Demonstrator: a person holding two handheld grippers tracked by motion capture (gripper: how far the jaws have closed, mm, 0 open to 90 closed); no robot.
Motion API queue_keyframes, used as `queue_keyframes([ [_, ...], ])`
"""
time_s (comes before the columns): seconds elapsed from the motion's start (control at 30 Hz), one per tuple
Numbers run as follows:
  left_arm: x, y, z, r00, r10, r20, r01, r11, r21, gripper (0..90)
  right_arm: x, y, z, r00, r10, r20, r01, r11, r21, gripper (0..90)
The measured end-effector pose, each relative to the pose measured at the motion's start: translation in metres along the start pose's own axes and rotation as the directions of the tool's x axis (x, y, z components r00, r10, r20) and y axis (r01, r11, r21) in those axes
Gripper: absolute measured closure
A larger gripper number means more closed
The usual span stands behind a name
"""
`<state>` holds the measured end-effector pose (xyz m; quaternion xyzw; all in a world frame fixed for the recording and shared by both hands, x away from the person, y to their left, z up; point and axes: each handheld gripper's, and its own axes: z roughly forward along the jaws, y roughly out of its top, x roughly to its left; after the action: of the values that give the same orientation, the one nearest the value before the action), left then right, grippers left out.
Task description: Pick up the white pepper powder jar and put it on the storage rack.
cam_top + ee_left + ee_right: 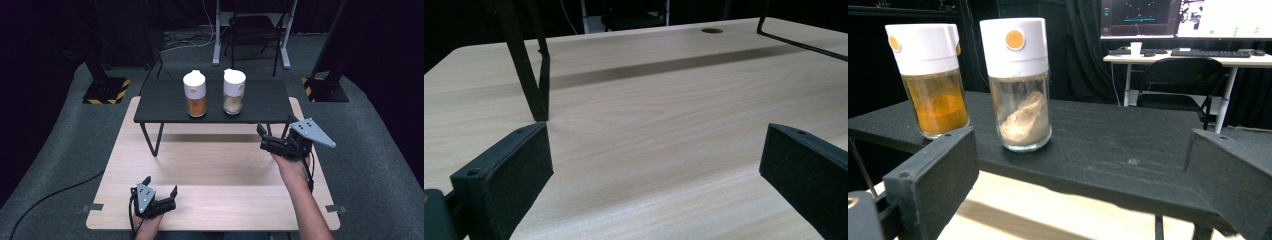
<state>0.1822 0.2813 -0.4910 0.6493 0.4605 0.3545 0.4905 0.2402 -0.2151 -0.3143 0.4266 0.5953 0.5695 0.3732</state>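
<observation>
Jars: pale jar (1020, 85) and orange jar (930, 80) upright on shelf (260, 102), untouched; my right gripper (275, 140) gapes toward them at 11 o'clock; left gripper (160, 192) idle, agape; grasp pending

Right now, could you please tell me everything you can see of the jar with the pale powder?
The jar with the pale powder is a clear, glass-like cylinder with a tall white cap bearing a round orange dot. It is roughly a third full, the beige powder heaped unevenly. It stands upright on the black shelf, apart from the orange-powder jar beside it. Neither gripper touches it.
</observation>
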Motion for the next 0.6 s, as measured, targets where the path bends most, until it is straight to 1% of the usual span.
queue_keyframes([
  [0.07,0.001,0.001,0.001,1.0,-0.001,0.004,0.001,1.0,0.007,0.0,-0.001,-0.001,-0.004,1.0,-0.001,0.002,0.0,1.0,0.009,0.6],
  [0.17,0.0,0.002,0.001,1.0,0.007,0.004,-0.007,0.9999,0.01,0.0,-0.003,-0.006,-0.013,0.9999,-0.004,0.01,0.004,1.0,0.005,0.6],
  [0.2,0.0,0.002,0.001,1.0,0.007,0.004,-0.007,0.9999,0.01,0.0,-0.003,-0.006,-0.013,0.9999,-0.004,0.01,0.004,1.0,0.005,0.6],
  [0.23,-0.001,0.002,0.001,0.9999,0.013,0.001,-0.013,0.9999,0.008,0.0,-0.003,-0.009,-0.019,0.9998,0.007,0.018,-0.007,1.0,0.0,0.5],
  [0.27,-0.001,0.002,0.001,0.9999,0.013,0.001,-0.013,0.9999,0.008,0.0,-0.003,-0.009,-0.019,0.9998,0.007,0.018,-0.007,1.0,0.0,0.5],
  [0.3,-0.001,0.002,0.001,0.9999,0.01,-0.001,-0.01,0.9999,0.008,0.0,-0.006,-0.013,-0.026,0.9994,0.034,0.01,-0.034,0.999,-0.013,0.5],
  [0.4,-0.001,0.001,0.001,1.0,0.005,-0.003,-0.005,1.0,0.007,0.0,-0.009,-0.015,-0.034,0.999,0.044,0.003,-0.044,0.999,-0.02,0.4],
  [0.6,-0.002,0.001,0.0,0.9999,0.009,-0.005,-0.009,0.9999,0.006,0.0,-0.009,-0.019,-0.046,0.9998,0.02,-0.006,-0.02,0.999,-0.025,0.3],
])
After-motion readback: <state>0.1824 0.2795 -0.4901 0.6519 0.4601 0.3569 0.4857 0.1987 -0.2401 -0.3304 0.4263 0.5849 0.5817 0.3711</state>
